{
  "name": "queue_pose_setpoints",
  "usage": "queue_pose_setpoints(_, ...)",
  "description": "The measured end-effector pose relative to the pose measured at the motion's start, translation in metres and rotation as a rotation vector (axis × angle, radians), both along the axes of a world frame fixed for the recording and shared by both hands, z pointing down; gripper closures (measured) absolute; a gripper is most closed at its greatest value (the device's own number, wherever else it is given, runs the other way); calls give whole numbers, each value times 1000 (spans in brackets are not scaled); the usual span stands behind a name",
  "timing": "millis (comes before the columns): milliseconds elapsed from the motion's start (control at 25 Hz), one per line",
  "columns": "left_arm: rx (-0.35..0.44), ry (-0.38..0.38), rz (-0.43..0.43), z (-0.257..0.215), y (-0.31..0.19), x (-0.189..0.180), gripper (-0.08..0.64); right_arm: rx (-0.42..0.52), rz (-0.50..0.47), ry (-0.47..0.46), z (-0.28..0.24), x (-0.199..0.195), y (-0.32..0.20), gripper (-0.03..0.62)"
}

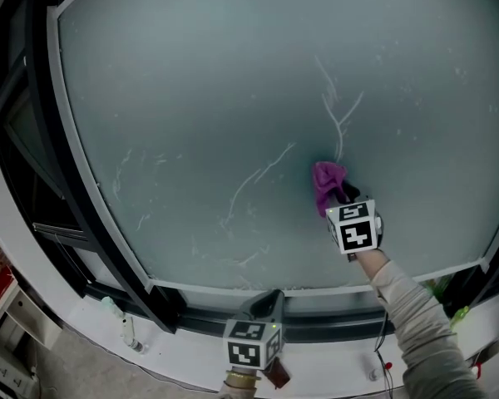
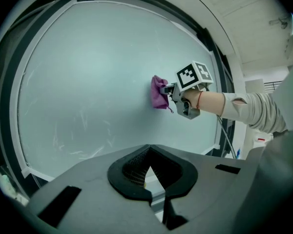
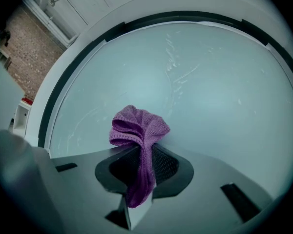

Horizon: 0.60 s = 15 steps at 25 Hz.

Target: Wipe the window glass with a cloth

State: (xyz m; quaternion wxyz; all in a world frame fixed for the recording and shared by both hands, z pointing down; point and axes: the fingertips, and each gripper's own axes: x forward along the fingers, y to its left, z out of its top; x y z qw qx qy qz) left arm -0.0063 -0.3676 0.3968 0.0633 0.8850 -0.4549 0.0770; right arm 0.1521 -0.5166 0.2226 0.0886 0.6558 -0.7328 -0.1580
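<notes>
The frosted window glass (image 1: 233,98) fills most of the head view, with white streaks (image 1: 258,177) across its middle. A bunched purple cloth (image 1: 328,185) is pressed against the pane right of centre, and my right gripper (image 1: 343,196) is shut on it. In the right gripper view the purple cloth (image 3: 139,145) hangs down between the jaws against the window glass (image 3: 210,91). My left gripper (image 1: 264,304) sits low by the bottom frame, away from the pane, jaws shut and empty. The left gripper view shows the purple cloth (image 2: 159,92) touching the window glass (image 2: 88,72).
A dark window frame (image 1: 75,214) runs along the left and bottom of the pane, above a white sill (image 1: 175,352). A small bottle (image 1: 121,322) lies on the sill at lower left. A cable (image 1: 382,339) hangs at lower right.
</notes>
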Motion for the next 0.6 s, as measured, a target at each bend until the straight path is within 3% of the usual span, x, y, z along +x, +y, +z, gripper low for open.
queue_pose_setpoints(600,0,-6,86,0,-2,36,555,7,181,-22,4,106,21,534)
